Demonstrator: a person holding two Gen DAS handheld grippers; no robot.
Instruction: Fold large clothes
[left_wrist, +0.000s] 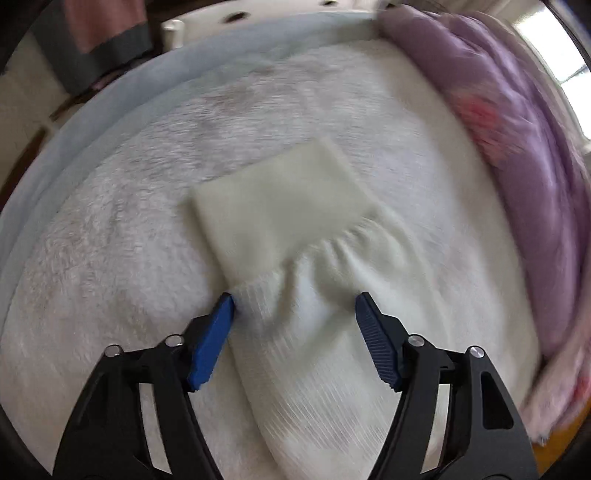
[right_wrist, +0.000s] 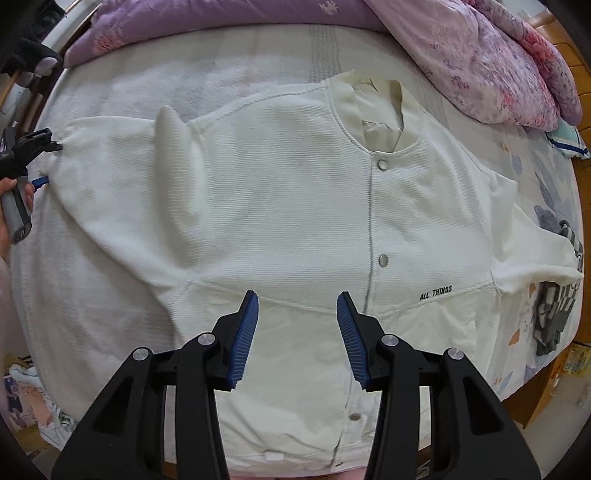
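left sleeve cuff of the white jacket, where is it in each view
Left wrist view: the cuff lies mid-frame, just beyond the open left gripper, which straddles the sleeve.
Right wrist view: at the far left edge, the cuff itself hidden by the left gripper.
Shared landmark: the purple quilt.

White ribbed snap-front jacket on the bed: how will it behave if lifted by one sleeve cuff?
The white ribbed snap-front jacket is probably floppy: its sleeve already bunches at the cuff. Likely it would drag and unfold, being spread wide. The ribbed knit looks grippy, so slipping seems unlikely.
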